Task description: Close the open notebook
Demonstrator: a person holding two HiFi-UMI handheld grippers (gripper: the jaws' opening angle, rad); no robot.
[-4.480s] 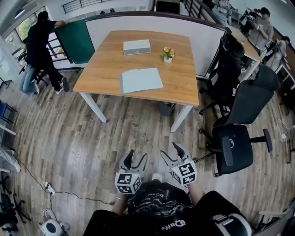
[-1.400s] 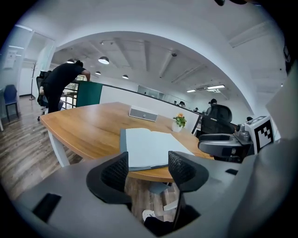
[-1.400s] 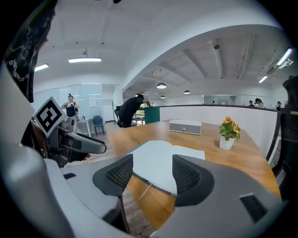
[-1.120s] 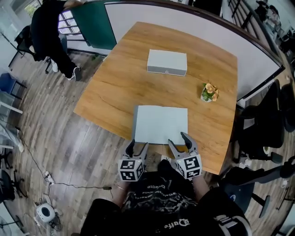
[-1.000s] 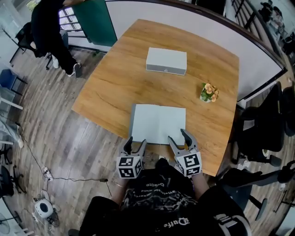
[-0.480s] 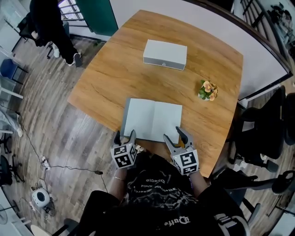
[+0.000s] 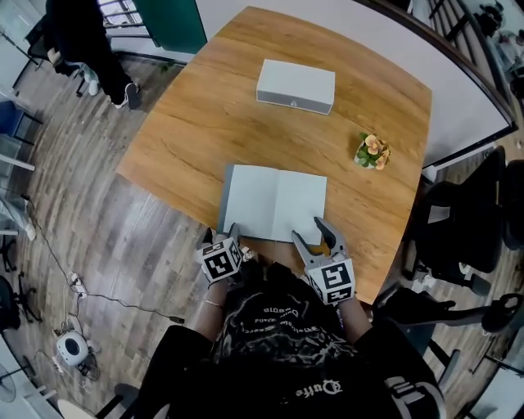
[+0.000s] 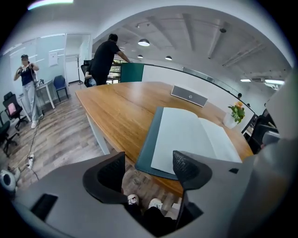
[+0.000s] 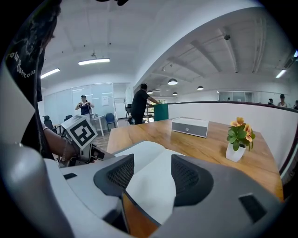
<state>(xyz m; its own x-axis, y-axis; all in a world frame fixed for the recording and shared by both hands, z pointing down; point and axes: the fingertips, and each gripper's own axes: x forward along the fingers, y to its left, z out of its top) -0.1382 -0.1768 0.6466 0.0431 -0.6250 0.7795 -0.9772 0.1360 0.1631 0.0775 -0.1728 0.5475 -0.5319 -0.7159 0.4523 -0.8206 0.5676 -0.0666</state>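
The open notebook (image 7: pixel 274 203) lies flat near the front edge of the wooden table (image 7: pixel 205 139), pale pages up on a teal cover. My left gripper (image 7: pixel 221 237) hangs at the notebook's near left corner, just off the table edge and pointing steeply down. In the left gripper view the notebook (image 8: pixel 186 137) lies ahead of the left gripper (image 8: pixel 149 169), whose jaws are opening with nothing between them. My right gripper (image 7: pixel 309 231) stands open over the notebook's near right edge. The right gripper view shows the pages (image 9: pixel 149 160) past the right gripper (image 9: pixel 151 174), untouched.
A white box (image 7: pixel 295 83) sits at the table's far side and a small flower pot (image 7: pixel 372 151) at the right. Black office chairs (image 7: pixel 463 221) stand right of the table. A person (image 7: pixel 78 33) stands far left by a green board (image 7: pixel 173 16).
I have walked up to the table. Over the last second the left gripper sank and tipped down at the notebook's left corner, its jaws spreading. The right gripper stayed put.
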